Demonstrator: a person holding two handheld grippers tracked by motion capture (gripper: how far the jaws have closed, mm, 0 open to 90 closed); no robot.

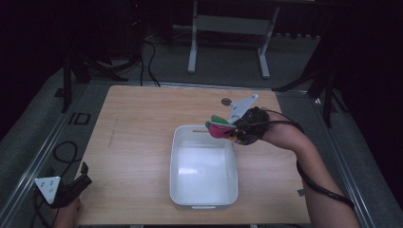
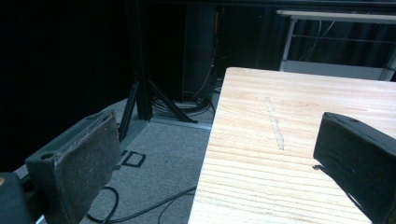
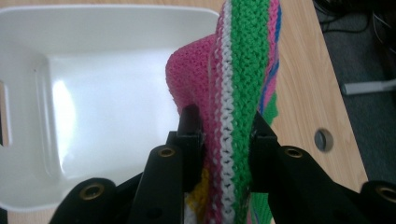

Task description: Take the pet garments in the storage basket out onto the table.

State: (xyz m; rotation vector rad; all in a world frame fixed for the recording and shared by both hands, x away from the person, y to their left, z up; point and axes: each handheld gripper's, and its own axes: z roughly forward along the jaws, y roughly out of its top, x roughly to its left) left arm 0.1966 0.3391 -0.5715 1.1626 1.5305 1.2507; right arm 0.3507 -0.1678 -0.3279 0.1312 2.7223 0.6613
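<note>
A white plastic tub (image 1: pixel 204 168) sat on the wooden bench (image 1: pixel 138 142), a little right of the middle, with its long side running away from the person. Its inside looked bare and shiny in the high view.

The right claw (image 1: pixel 236 128) was held just above the far right corner of the tub, its grey plate tilted up toward the far edge of the bench. It pinched a knitted cloth (image 1: pixel 219 128) of pink, green and white stripes, with bits of blue and yellow. In the right gripper view the right claw (image 3: pixel 223 135) had its two black jaws pressed tight on the folded cloth (image 3: pixel 243 70), which stood up between them and bulged out pink on the tub's side. The tub (image 3: pixel 93 93) lay below and to the left there, and a small round grey hole cover (image 3: pixel 323 140) showed in the bench top to the right.

The left claw (image 1: pixel 78 183) hung at the near left corner of the bench, well apart from the tub. In the left gripper view the left claw (image 2: pixel 215 154) was spread wide with nothing between its jaws, one over the floor (image 2: pixel 163 154) and the other over the bench edge. A faint pale streak (image 2: pixel 275 123) marked the wood ahead of it.
</note>
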